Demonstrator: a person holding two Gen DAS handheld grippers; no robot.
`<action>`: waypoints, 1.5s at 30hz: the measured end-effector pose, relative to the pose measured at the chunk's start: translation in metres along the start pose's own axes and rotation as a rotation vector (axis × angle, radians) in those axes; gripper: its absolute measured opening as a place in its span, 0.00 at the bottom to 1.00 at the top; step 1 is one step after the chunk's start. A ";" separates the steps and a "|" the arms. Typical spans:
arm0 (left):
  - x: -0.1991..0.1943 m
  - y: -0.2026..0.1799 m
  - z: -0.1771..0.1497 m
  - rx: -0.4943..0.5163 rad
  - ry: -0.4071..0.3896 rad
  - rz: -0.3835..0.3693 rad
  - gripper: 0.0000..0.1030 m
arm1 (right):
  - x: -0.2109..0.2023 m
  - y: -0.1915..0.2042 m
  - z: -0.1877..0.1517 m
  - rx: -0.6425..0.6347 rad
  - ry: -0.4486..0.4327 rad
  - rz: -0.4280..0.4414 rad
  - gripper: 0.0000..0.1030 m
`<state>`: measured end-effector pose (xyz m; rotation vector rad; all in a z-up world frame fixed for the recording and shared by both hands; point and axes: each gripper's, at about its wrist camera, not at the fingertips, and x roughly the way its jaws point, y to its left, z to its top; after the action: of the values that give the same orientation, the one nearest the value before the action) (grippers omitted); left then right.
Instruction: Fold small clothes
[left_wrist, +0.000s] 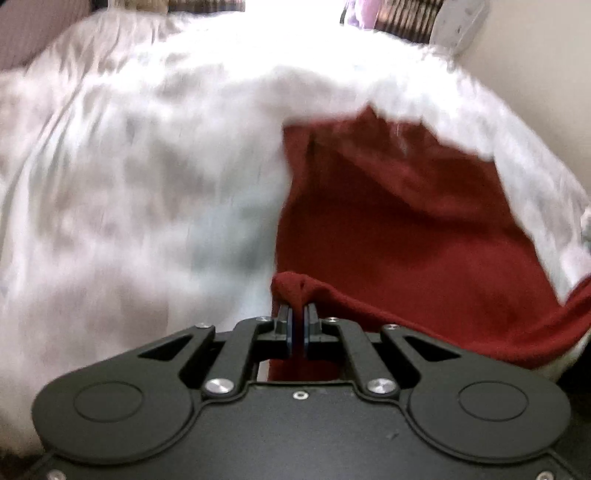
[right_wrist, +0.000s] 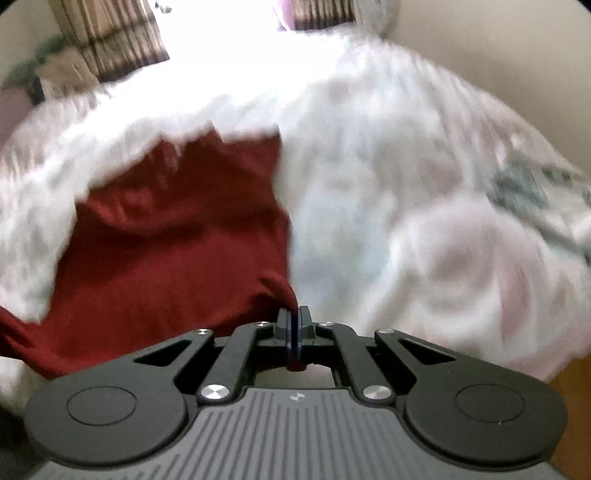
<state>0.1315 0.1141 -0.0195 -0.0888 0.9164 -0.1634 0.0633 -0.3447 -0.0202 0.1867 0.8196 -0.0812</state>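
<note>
Pinching red garment (left_wrist: 406, 221), left claw (left_wrist: 298, 308), right claw (right_wrist: 294, 312)

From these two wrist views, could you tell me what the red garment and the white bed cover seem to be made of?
Red garment: soft matte knit, probably cotton or fleece; it drapes and bunches at the left gripper. White bed cover: thin woven cloth with fine creases; blur hides the weave.

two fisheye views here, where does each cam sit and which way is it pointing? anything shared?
Left wrist: on the left gripper, looking forward along its jaws, shut on the near left corner of the red garment; black gripper body fills the bottom.
Right wrist: on the right gripper, looking forward; jaws shut on the garment's near right corner; grey ribbed housing shows below.
Shared: the same red garment lying on the white bedsheet, with striped curtains at the far end.
</note>
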 end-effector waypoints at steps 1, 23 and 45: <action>0.005 -0.002 0.022 -0.002 -0.036 0.003 0.04 | 0.003 0.004 0.016 0.000 -0.040 0.011 0.02; 0.163 -0.001 0.065 0.036 -0.061 0.043 0.65 | 0.162 -0.009 0.070 0.072 -0.145 0.068 0.73; 0.006 0.003 0.018 0.055 -0.275 -0.187 0.05 | 0.077 -0.024 0.056 0.141 -0.163 0.292 0.10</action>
<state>0.1500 0.1162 -0.0134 -0.1430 0.6277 -0.3416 0.1524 -0.3789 -0.0427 0.4253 0.6170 0.1194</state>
